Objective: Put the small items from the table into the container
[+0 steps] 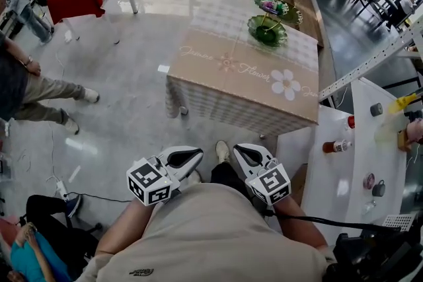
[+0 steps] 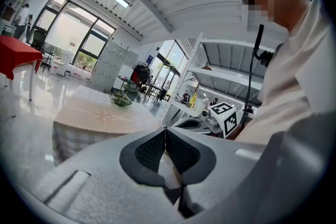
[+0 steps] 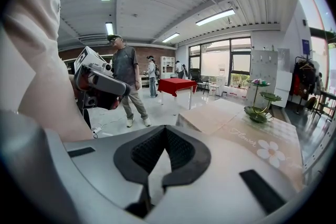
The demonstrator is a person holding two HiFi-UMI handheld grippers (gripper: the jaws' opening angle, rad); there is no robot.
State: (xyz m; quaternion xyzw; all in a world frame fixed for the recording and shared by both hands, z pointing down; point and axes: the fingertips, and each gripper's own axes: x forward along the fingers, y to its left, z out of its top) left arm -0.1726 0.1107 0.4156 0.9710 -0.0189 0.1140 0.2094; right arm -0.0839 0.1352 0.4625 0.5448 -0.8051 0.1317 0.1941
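Lying on the white table (image 1: pixel 317 198) at the person's right, the small items (image 1: pixel 369 181), a red-capped bottle (image 1: pixel 336 146) and dark cups (image 1: pixel 378 189) among them, sit well apart from both grippers. Left gripper (image 1: pixel 197 154) and right gripper (image 1: pixel 242 151) hang near the body, jaws pressed together, empty. Container not identifiable. Risk: jaws arriving unopened would likely knock the bottle rolling.

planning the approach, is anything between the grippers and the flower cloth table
Nothing visible does: only bare floor lies between the left gripper, the right gripper and the table. Both are shut and empty.
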